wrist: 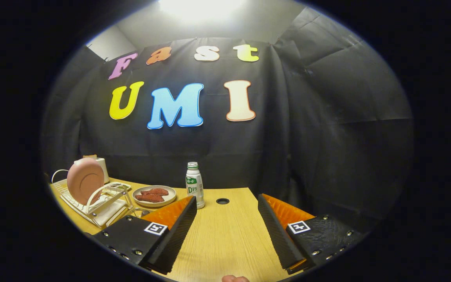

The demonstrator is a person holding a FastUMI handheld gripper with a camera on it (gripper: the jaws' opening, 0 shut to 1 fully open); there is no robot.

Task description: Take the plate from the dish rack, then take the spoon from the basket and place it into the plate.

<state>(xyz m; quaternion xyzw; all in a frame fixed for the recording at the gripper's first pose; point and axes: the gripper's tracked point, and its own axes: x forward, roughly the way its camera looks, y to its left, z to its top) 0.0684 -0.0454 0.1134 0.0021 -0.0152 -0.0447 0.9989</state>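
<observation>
A pink plate (85, 180) stands upright in a white dish rack (96, 205) on the wooden table (225, 239), well to the left of my fingers and beyond them. My gripper (227, 203) is open, its two fingers spread wide over bare tabletop with nothing between them. The rack's basket part (116, 188) lies just right of the plate; I cannot make out a spoon in it.
A shallow plate of reddish food (154, 195) sits right of the rack. A small white bottle with a green label (195, 188) stands just ahead of the left finger. A round cable hole (222, 201) marks the table's far edge. A white box (100, 166) stands behind the rack.
</observation>
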